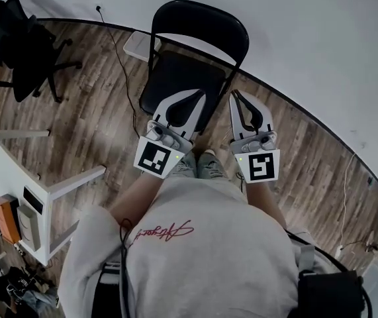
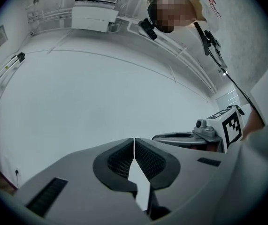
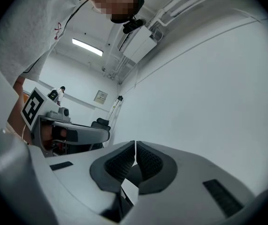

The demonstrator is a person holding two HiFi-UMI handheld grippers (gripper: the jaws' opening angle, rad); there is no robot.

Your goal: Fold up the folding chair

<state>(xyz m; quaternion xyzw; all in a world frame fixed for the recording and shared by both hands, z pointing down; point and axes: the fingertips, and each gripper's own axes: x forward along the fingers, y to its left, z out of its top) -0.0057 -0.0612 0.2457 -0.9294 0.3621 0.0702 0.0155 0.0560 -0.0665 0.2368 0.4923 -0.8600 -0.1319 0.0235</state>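
While the folding chair (image 1: 202,28) stands unfolded on the floor just ahead of them, the left tool (image 1: 199,95) and right tool (image 1: 236,95) hover near its seat, both closed and empty, seemingly ready to reach in.

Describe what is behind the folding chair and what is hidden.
Behind the folding chair stands a white wall; a white flat object and a black cable lie on the floor beside it. Its seat hides the floor beneath.

The wooden floor (image 1: 102,124) bears a folding chair (image 1: 183,78), office chair (image 1: 23,45) and white table (image 1: 2,171).
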